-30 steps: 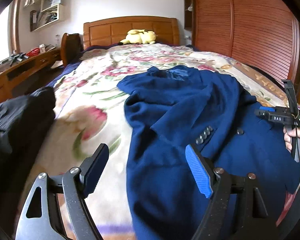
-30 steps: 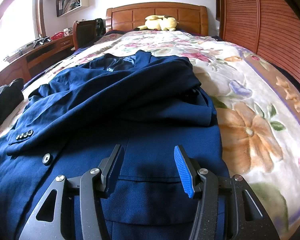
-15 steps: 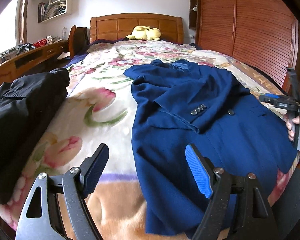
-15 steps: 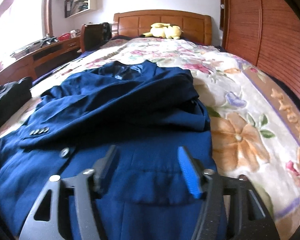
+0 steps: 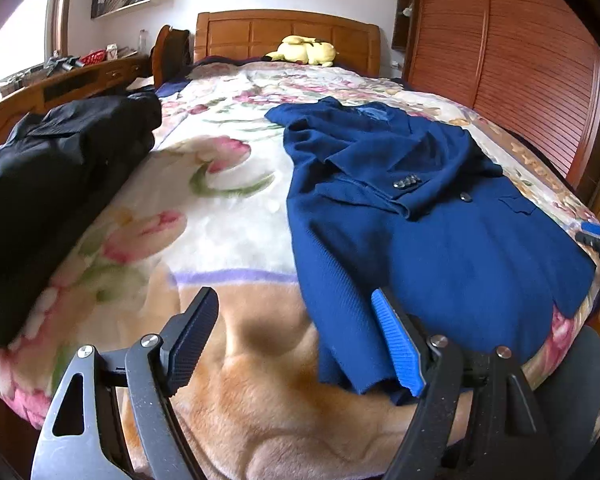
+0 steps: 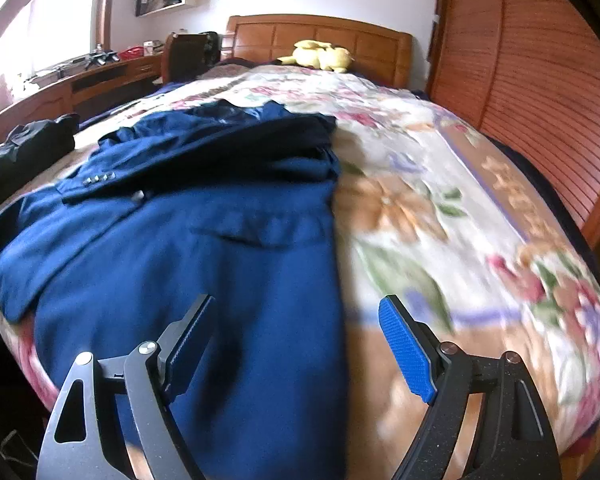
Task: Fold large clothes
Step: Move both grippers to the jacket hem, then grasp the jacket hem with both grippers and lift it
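Note:
A dark blue jacket (image 5: pixel 420 220) lies flat on the floral bed blanket (image 5: pixel 220 208), collar toward the headboard, one sleeve folded across its front with the cuff buttons (image 5: pixel 406 182) showing. My left gripper (image 5: pixel 296 332) hangs open over the blanket by the jacket's lower left corner, nothing between its pads. My right gripper (image 6: pixel 296 332) hovers above the jacket (image 6: pixel 200 240) at its lower right edge. Its jaws are opening, and the cloth under them is not pinched. The right gripper (image 5: pixel 598 238) also shows at the right edge of the left wrist view.
A folded black garment (image 5: pixel 52 168) sits on the bed's left side. A yellow plush toy (image 5: pixel 304 50) rests by the wooden headboard (image 5: pixel 288 32). Slatted wardrobe doors (image 5: pixel 520 60) run along the right, and a cluttered desk (image 5: pixel 60 80) stands to the left.
Both grippers have drawn back toward the foot of the bed, so the jacket lies farther off. The right gripper's jaws have widened and it has shifted toward the jacket's right edge.

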`<move>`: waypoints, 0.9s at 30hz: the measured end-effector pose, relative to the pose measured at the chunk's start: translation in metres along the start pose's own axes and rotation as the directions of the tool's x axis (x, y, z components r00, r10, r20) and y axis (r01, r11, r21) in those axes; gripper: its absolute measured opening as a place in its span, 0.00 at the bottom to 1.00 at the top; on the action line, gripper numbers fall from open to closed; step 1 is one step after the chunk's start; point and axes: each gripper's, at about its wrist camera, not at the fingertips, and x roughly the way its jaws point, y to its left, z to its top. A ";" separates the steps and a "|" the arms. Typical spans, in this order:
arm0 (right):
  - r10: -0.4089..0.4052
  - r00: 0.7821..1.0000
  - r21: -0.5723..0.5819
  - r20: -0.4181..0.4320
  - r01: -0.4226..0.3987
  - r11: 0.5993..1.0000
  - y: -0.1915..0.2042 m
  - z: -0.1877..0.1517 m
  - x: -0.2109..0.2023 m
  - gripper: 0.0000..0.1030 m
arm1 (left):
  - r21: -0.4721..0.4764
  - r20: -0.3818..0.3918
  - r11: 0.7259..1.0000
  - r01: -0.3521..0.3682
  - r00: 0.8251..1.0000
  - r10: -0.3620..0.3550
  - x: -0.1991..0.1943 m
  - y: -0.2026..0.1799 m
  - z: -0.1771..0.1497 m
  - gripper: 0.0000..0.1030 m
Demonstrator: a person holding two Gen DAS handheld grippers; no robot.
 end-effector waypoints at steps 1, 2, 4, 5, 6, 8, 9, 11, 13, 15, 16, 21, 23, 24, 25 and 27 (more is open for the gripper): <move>-0.003 1.000 0.009 -0.008 0.003 1.000 -0.003 -0.004 -0.001 0.82 | 0.003 -0.001 1.000 0.000 1.000 0.000 -0.001 0.000 0.000 0.77; -0.007 1.000 0.016 -0.015 0.007 1.000 -0.006 -0.008 -0.002 0.82 | 0.008 0.000 1.000 0.002 1.000 -0.002 -0.002 -0.001 0.000 0.77; -0.001 1.000 0.027 -0.020 0.001 1.000 -0.008 -0.011 -0.003 0.82 | 0.018 -0.004 1.000 0.006 1.000 -0.006 -0.003 -0.002 0.000 0.74; 0.006 1.000 0.032 -0.021 -0.005 0.999 -0.010 -0.013 -0.004 0.82 | 0.024 -0.007 1.000 0.010 1.000 -0.010 -0.003 -0.003 0.000 0.72; 0.011 1.000 0.034 -0.024 -0.010 0.999 -0.008 -0.014 -0.006 0.82 | 0.025 -0.009 1.000 0.013 1.000 -0.012 -0.002 -0.004 -0.001 0.70; 0.014 0.999 0.031 -0.037 -0.013 0.999 -0.005 -0.016 -0.008 0.82 | 0.021 -0.014 1.000 0.019 1.000 -0.019 -0.001 -0.003 -0.002 0.66; 0.019 0.999 0.027 -0.043 -0.017 0.999 -0.005 -0.017 -0.008 0.82 | 0.019 -0.020 0.999 0.026 0.999 -0.026 0.000 -0.004 -0.003 0.63; 0.025 0.998 0.024 -0.055 -0.024 0.999 -0.006 -0.022 -0.007 0.82 | 0.016 -0.028 0.999 0.032 0.999 -0.031 0.003 -0.005 -0.006 0.61; 0.030 0.998 0.014 -0.062 -0.029 0.999 -0.005 -0.025 -0.007 0.82 | 0.019 -0.029 0.999 0.029 0.999 -0.028 0.004 -0.007 -0.008 0.60; 0.041 0.997 0.010 -0.064 -0.040 0.999 -0.003 -0.028 -0.006 0.81 | 0.016 -0.027 0.999 0.031 0.999 -0.031 0.004 -0.007 -0.009 0.57; 0.043 0.997 0.010 -0.066 -0.043 0.999 -0.003 -0.028 -0.005 0.79 | 0.014 -0.028 0.999 0.033 0.999 -0.032 0.005 -0.008 -0.009 0.56; 0.087 0.994 0.042 -0.065 -0.085 0.996 -0.010 -0.030 0.001 0.72 | 0.016 -0.034 0.999 0.049 0.998 -0.049 0.005 -0.010 -0.010 0.37; 0.110 0.992 0.044 -0.065 -0.107 0.993 -0.010 -0.031 0.002 0.61 | 0.022 -0.038 0.998 0.066 0.997 -0.065 0.005 -0.013 -0.010 0.25; 0.123 0.990 0.044 -0.063 -0.120 0.992 -0.009 -0.032 0.001 0.58 | 0.023 -0.042 0.997 0.078 0.996 -0.077 0.005 -0.014 -0.010 0.19; 0.129 0.990 0.040 -0.062 -0.126 0.991 -0.008 -0.033 0.001 0.52 | 0.023 -0.042 0.997 0.076 0.996 -0.075 0.004 -0.015 -0.011 0.18; 0.135 0.989 0.030 -0.057 -0.133 0.991 -0.007 -0.033 -0.001 0.37 | 0.030 -0.031 0.997 0.065 0.997 -0.064 0.001 -0.018 -0.011 0.08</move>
